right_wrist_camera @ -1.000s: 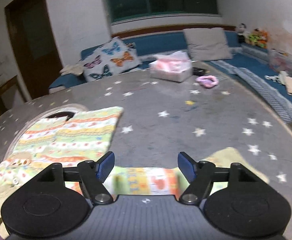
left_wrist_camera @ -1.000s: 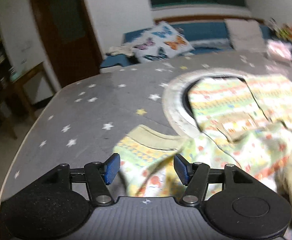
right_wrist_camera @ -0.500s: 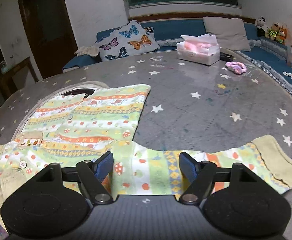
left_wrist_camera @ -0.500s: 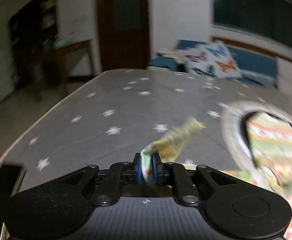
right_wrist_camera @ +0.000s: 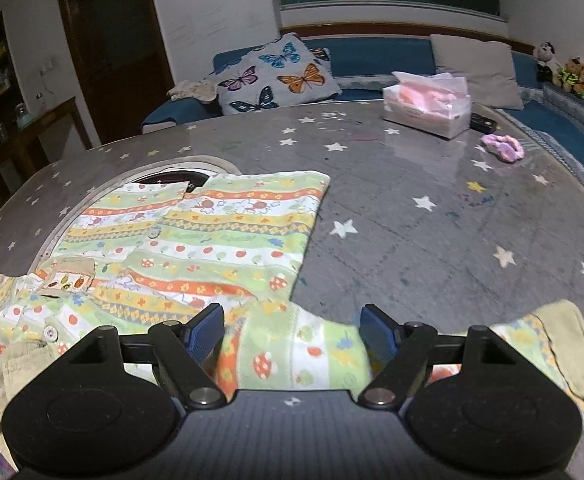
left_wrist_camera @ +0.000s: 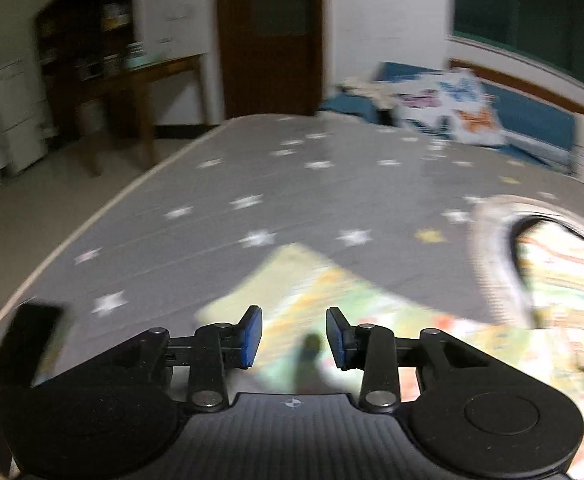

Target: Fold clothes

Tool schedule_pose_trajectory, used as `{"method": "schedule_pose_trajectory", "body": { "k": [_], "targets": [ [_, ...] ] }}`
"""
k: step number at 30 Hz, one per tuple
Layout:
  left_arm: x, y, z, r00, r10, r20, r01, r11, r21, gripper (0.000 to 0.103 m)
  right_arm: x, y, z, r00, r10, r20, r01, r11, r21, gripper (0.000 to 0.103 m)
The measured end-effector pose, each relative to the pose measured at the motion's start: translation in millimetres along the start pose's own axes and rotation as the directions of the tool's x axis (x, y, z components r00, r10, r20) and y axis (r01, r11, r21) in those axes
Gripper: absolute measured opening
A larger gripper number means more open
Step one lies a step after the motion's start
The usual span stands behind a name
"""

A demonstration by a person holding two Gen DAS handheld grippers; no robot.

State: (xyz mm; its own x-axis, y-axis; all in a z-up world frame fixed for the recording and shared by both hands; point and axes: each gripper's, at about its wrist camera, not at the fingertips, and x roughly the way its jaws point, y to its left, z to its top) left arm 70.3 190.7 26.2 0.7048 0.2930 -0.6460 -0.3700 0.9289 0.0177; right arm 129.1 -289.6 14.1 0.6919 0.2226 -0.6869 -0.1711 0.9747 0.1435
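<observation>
Tissues fill the tissue box (right_wrist_camera: pixel 428 114) far right on the table (right_wrist_camera: pixel 432 216). Patterned shirt (right_wrist_camera: pixel 196 240) lies flat; its sleeve crosses between the spread right gripper (right_wrist_camera: pixel 292 330). Left gripper (left_wrist_camera: pixel 294 334), jaws just opening, hovers above the other sleeve (left_wrist_camera: pixel 320 292), untouched.

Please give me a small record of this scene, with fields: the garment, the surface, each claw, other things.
garment: striped, fruit-print child's shirt, spread flat, both sleeves laid out
surface: grey star-print table cover
left claw: open, jaws just been opening, above left sleeve, nothing pinched
right claw: open, over right sleeve
other things: pink tissue box, purple scrunchie, butterfly cushion
</observation>
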Motion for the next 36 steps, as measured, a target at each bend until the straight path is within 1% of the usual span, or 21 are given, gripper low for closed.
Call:
{"method": "schedule_pose_trajectory", "body": {
  "k": [2, 4, 7, 9, 11, 14, 15, 18, 20, 22, 23, 24, 25, 26, 27, 28, 29, 32, 35, 36],
  "targets": [
    [3.9, -21.9, 7.1, 0.998, -0.069, -0.004, 0.070, 0.997, 0.042, 0.040, 8.8, 0.0, 5.7, 1.000, 0.009, -0.009, -0.009, 1.000, -0.004, 0.074],
    [9.3, -45.6, 14.3, 0.991, -0.131, -0.007, 0.131, 0.987, 0.089, 0.041, 18.5, -0.7, 12.1, 1.000, 0.017, -0.020, -0.017, 1.000, -0.002, 0.071],
    [19.4, -81.7, 25.7, 0.976, -0.218, -0.019, 0.218, 0.963, 0.161, 0.045, 33.2, -3.1, 23.2, 0.999, 0.029, -0.031, -0.029, 1.000, 0.001, 0.066],
    [30.9, -104.5, 33.0, 0.968, -0.248, -0.036, 0.250, 0.947, 0.202, 0.045, 43.5, -5.8, 32.0, 0.999, 0.030, -0.034, -0.030, 1.000, 0.002, 0.063],
    [44.4, -123.4, 40.6, 0.960, -0.274, -0.051, 0.278, 0.931, 0.239, 0.045, 52.2, -8.7, 39.7, 0.999, 0.028, -0.035, -0.028, 1.000, 0.005, 0.062],
    [63.6, -148.7, 49.8, 0.956, -0.285, -0.065, 0.291, 0.910, 0.295, 0.046, 67.8, -14.0, 53.2, 0.999, 0.024, -0.035, -0.023, 1.000, 0.010, 0.060],
    [70.0, -157.1, 52.8, 0.955, -0.288, -0.069, 0.294, 0.903, 0.314, 0.049, 72.2, -15.7, 57.0, 0.999, 0.021, -0.035, -0.021, 1.000, 0.010, 0.060],
    [89.6, -171.3, 59.4, 0.954, -0.289, -0.075, 0.297, 0.886, 0.356, 0.054, 85.6, -20.4, 66.5, 0.999, 0.017, -0.040, -0.016, 1.000, 0.013, 0.058],
    [100.8, -179.3, 62.8, 0.955, -0.286, -0.080, 0.294, 0.877, 0.379, 0.054, 93.8, -22.2, 71.5, 0.999, 0.016, -0.041, -0.015, 1.000, 0.011, 0.056],
    [107.3, -184.5, 61.6, 0.947, -0.305, -0.099, 0.318, 0.856, 0.408, 0.054, 99.2, -22.6, 75.6, 0.999, 0.016, -0.039, -0.016, 1.000, 0.007, 0.055],
    [110.7, -186.8, 61.1, 0.944, -0.312, -0.109, 0.328, 0.847, 0.418, 0.054, 102.1, -22.6, 78.0, 0.999, 0.017, -0.039, -0.017, 1.000, 0.005, 0.052],
    [113.7, -189.1, 60.3, 0.942, -0.315, -0.119, 0.334, 0.841, 0.426, 0.052, 104.6, -22.2, 80.1, 0.999, 0.019, -0.039, -0.019, 1.000, 0.003, 0.046],
    [115.3, -189.6, 59.8, 0.937, -0.328, -0.119, 0.347, 0.835, 0.427, 0.043, 106.9, -21.5, 82.0, 0.999, 0.020, -0.039, -0.020, 1.000, -0.001, 0.043],
    [116.3, -189.6, 60.1, 0.932, -0.342, -0.122, 0.361, 0.831, 0.424, 0.036, 108.8, -20.7, 83.4, 0.999, 0.022, -0.039, -0.023, 1.000, -0.005, 0.032],
    [116.2, -189.6, 60.5, 0.928, -0.351, -0.123, 0.369, 0.829, 0.421, 0.022, 110.7, -19.4, 85.1, 0.999, 0.026, -0.041, -0.026, 1.000, -0.008, 0.019],
    [115.8, -189.7, 60.9, 0.925, -0.359, -0.121, 0.376, 0.827, 0.418, 0.008, 112.9, -17.7, 87.3, 0.999, 0.030, -0.044, -0.030, 0.999, -0.010, 0.014],
    [113.7, -189.8, 62.0, 0.927, -0.361, -0.104, 0.370, 0.829, 0.419, 0.006, 114.1, -15.4, 90.0, 0.999, 0.030, -0.040, -0.031, 0.999, -0.018, 0.005],
    [102.7, -188.3, 69.1, 0.933, -0.360, -0.016, 0.332, 0.841, 0.428, 0.005, 113.5, -6.1, 100.6, 1.000, 0.022, -0.003, -0.022, 0.998, -0.057, 0.003],
    [90.3, -186.0, 80.4, 0.931, -0.350, 0.100, 0.274, 0.854, 0.442, 0.005, 108.5, 2.7, 118.1, 0.997, 0.028, 0.070, -0.023, 0.997, -0.068, 0.002],
    [90.4, -185.9, 83.1, 0.933, -0.335, 0.134, 0.244, 0.860, 0.449, 0.005, 108.6, 5.4, 123.8, 0.995, 0.025, 0.093, -0.018, 0.997, -0.072, 0.002]
  ]
}}
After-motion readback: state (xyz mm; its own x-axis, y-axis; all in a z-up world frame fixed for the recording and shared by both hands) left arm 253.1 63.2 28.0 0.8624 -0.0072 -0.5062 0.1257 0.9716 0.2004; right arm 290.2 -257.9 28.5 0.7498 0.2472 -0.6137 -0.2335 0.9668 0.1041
